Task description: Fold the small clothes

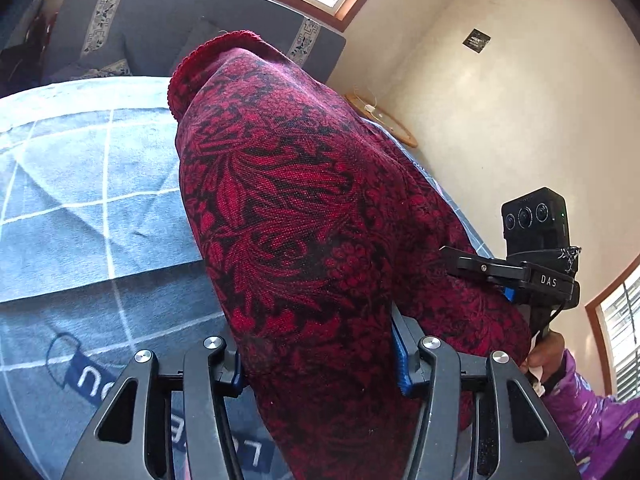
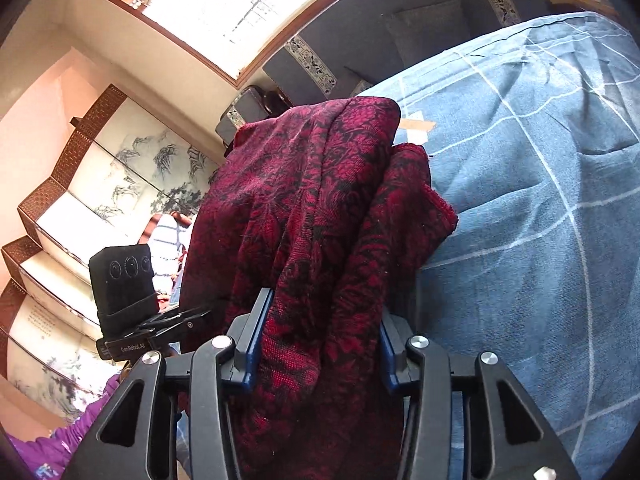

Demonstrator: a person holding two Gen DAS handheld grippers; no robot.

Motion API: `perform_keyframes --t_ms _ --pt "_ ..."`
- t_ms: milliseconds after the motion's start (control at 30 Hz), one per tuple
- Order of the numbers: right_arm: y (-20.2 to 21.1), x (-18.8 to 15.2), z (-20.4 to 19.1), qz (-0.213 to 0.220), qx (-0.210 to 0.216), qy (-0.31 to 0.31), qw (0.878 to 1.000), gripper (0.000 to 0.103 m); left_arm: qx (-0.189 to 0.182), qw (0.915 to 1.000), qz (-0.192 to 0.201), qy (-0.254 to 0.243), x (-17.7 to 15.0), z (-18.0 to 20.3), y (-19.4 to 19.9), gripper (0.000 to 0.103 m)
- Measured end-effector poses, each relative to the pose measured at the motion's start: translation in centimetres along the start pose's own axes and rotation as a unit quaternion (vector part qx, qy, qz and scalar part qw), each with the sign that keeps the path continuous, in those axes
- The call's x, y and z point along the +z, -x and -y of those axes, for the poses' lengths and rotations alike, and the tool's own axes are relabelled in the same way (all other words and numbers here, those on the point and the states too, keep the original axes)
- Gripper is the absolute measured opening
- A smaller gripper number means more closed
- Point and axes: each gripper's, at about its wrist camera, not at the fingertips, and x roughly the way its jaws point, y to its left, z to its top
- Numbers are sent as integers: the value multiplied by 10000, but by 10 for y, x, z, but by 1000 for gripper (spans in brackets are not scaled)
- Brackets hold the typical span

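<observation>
Two hand-held grippers share one load above a blue checked bedsheet (image 1: 92, 184): a red and black floral knit garment (image 1: 304, 216), bunched and lifted. The left hand-held gripper (image 1: 320, 364) clamps one part, the right hand-held gripper (image 2: 320, 344) another

Hanging straight ahead of the left claw (image 1: 320, 356) and filling the gap between its fingers: the red patterned garment (image 1: 304, 208), blocking any forward pass. Lying open to the left: the blue checked bedspread (image 1: 80, 200), flat and bare. Crowding the right side: the right claw's camera block (image 1: 536, 224) and a hand in a purple sleeve (image 1: 552, 352), close beside the cloth. Draping over the right claw (image 2: 320, 344) likewise, the same garment (image 2: 312, 208). Staying free to its right: wide bedspread (image 2: 540, 220). Closing off the far edge: a dark sofa (image 2: 420, 28).
</observation>
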Motion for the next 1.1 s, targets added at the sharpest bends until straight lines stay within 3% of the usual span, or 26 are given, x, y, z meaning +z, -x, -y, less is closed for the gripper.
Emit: perform_keyframes --t_ms 133,333,467,867,967,1100 --pt "-6 -13 -36 22 242 88 9997 43 316 9994 109 -18 -16 -2 49 54" --pt "-18 -41 -83 -73 603 323 9976 37 1093 9934 139 -304 -48 6 99 54" --pt "-26 -60 -94 -217 594 412 9971 36 1138 9933 183 -126 -76 -7 115 54" --pt "-33 -90 -97 -380 178 430 9982 36 1554 9865 294 -421 -101 0 88 54" --pt "-39 -92 -91 -430 65 367 9984 36 1722 9837 314 -417 -103 1 82 57" --pt "-43 -98 -83 -424 17 305 9986 39 2056 9768 424 -416 -108 7 79 70"
